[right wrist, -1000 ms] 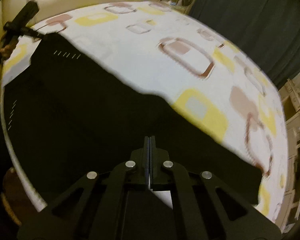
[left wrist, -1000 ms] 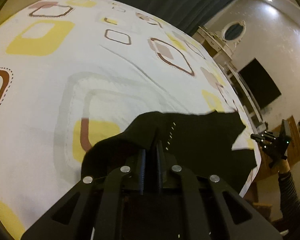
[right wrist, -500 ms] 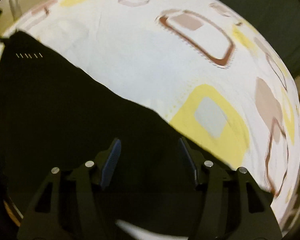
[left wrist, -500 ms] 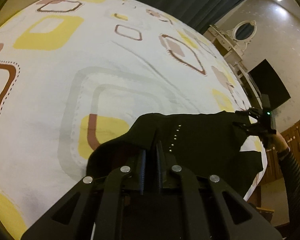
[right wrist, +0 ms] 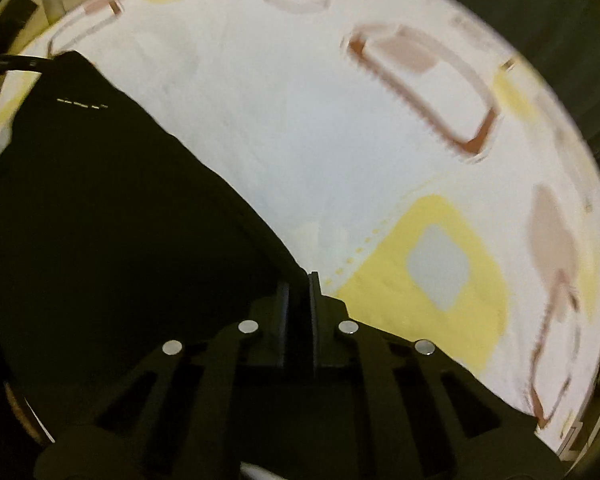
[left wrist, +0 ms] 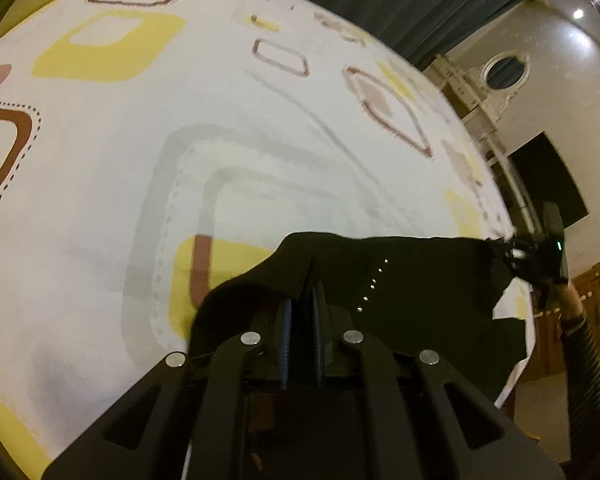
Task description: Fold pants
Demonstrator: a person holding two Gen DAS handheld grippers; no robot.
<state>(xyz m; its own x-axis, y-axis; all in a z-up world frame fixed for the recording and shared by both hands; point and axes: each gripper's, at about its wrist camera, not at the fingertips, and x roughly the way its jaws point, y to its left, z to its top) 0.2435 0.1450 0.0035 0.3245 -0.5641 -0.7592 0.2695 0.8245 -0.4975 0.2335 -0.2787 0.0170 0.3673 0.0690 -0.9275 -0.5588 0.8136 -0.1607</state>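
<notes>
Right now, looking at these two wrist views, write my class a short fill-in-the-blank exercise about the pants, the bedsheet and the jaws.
1. The pants lying on the patterned bedsheet are ____ in colour.
2. The left gripper has its jaws shut on an edge of the ____.
3. The right gripper has its jaws ____ on the pants' edge.
4. Beside the right gripper, the sheet shows a large ____ square with a grey centre.

Missing words: black; pants; shut; yellow
</notes>
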